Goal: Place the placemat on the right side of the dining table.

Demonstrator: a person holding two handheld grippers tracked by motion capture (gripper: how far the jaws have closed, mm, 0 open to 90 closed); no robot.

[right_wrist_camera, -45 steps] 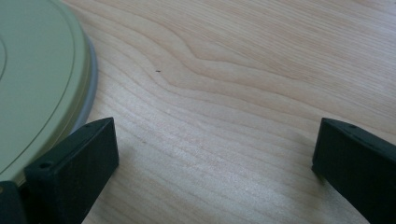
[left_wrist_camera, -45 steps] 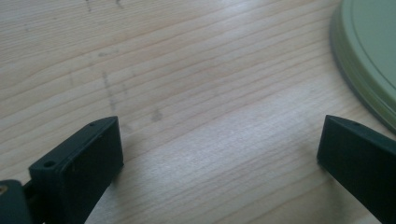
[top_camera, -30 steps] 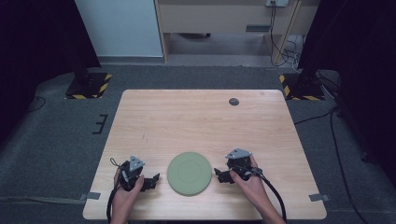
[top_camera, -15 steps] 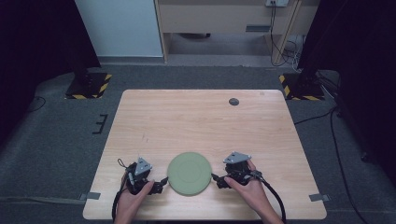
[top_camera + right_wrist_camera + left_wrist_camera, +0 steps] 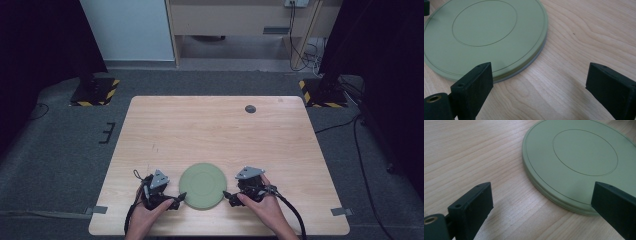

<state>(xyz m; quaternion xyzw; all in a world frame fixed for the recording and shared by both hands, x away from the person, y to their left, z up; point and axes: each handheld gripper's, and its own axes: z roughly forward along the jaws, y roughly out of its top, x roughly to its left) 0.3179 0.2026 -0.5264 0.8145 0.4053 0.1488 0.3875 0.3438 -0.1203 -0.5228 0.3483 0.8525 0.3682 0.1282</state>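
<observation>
Flanking a green plate (image 5: 201, 185) near the front edge of a wooden table (image 5: 215, 130), a person holds one gripper at each side of it.

The left gripper (image 5: 176, 199), held in the left hand (image 5: 145, 215), sits just beside the plate's left rim, its jaws spread wide; in the left gripper view one jaw stands over bare wood and the other over the plate's (image 5: 579, 160) near edge. The right gripper (image 5: 229, 197), in the right hand (image 5: 265, 210), points at the plate's right rim with jaws equally wide apart; in the right gripper view the plate (image 5: 484, 37) lies flat, one jaw over its edge, the other over the wood. A small dark disc (image 5: 250, 109) lies well apart, near the table's far edge. Yellow-and-black striped stand bases (image 5: 95, 92) rest on the grey floor beyond.
</observation>
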